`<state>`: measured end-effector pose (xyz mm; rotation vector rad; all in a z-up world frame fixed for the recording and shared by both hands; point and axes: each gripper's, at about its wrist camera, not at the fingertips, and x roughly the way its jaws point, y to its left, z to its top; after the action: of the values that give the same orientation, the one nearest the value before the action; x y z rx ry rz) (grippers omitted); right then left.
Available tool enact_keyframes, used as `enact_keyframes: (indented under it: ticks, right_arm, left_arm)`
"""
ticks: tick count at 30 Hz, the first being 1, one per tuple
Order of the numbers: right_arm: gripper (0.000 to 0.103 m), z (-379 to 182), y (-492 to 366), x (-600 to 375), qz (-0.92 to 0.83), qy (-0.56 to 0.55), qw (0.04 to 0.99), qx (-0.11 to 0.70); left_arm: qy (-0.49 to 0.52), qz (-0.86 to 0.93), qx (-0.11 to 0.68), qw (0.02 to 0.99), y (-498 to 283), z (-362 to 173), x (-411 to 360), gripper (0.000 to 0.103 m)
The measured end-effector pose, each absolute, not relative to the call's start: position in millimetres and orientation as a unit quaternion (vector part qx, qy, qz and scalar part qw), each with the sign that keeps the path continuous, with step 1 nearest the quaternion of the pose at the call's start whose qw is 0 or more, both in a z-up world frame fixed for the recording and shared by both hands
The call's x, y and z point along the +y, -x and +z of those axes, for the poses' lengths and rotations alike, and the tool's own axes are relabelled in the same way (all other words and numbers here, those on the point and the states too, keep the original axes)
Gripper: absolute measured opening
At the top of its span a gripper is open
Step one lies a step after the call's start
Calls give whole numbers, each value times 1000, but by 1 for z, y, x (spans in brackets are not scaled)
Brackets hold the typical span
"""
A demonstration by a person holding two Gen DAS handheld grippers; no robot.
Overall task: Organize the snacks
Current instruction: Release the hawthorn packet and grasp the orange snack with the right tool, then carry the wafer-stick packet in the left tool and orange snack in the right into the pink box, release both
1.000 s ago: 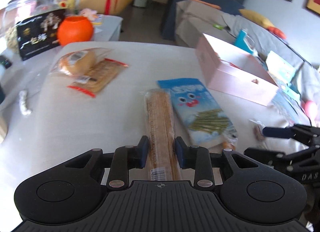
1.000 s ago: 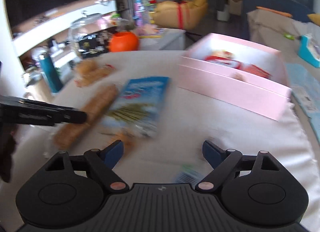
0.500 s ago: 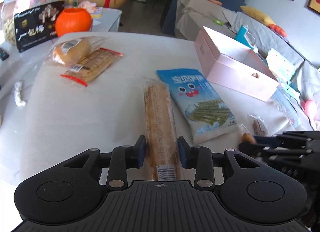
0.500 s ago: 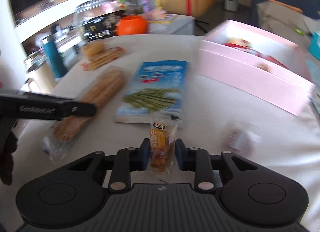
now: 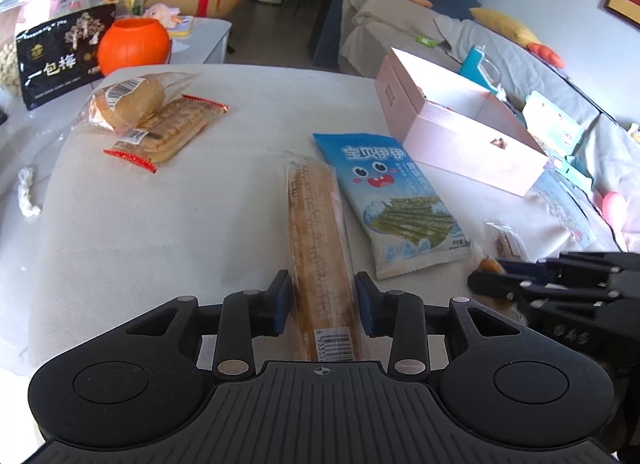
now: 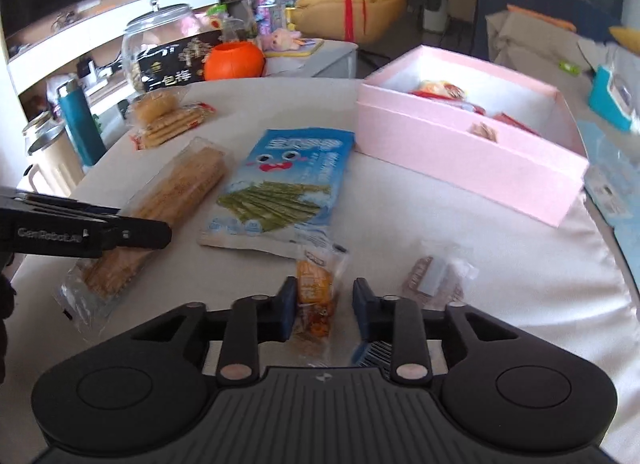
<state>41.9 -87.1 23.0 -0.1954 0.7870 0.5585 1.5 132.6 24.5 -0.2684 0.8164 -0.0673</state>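
The left tool (image 5: 322, 300) is seen closed around the near end of a long clear-wrapped stick of tan biscuits (image 5: 316, 232), the blue pads pressing both sides of the wrapper just above its barcode. The right tool (image 6: 324, 310) is set about a small orange snack sachet (image 6: 314, 296); the left pad touches the packet, while a gap is left at the right pad, so a firm clamp cannot be confirmed.

The pink rectangular cardboard box (image 6: 460, 160), standing open on the white-clothed desk (image 5: 140, 232), is taken as the landmark. The biscuit stick and the sachet lie nearer than the box and to its left, with a blue seaweed-snack bag (image 6: 288, 188) between the stick and the box. A small clear-wrapped brown sweet (image 6: 430, 274) lies in front of the box. Further left of it, two bread and cracker packets (image 5: 152, 116) are stacked.

A slip is judged likely: the sachet may drop if lifted with the right pad off it, and the stick, held at one end only, may sag or its biscuits be crushed.
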Motion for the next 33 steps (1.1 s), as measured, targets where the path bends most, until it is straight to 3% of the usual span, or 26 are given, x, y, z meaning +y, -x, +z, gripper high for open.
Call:
enact_keyframes:
  ticks: [12,16,23,28,33]
  right_arm:
    - [20,49,-54,-141,204,54,912,352]
    - [20,45,-57,-167,173,37,916,360]
    - [20,65,-54,-206,141,28,932,333]
    - [20,95,-60,-223,142,1,944,297]
    - [20,97,-59,-226,149,-5,946,288]
  left_arm:
    - [120,-37,380,916,1,22,131,40]
    - [108,-36,394,912,-2,28,129,36]
    - [118,-55,350,928,-2,80,139,32]
    - [73,-67,304,948,-12,128,124,32]
    - [53,-75,325,941,-17,117,109,32]
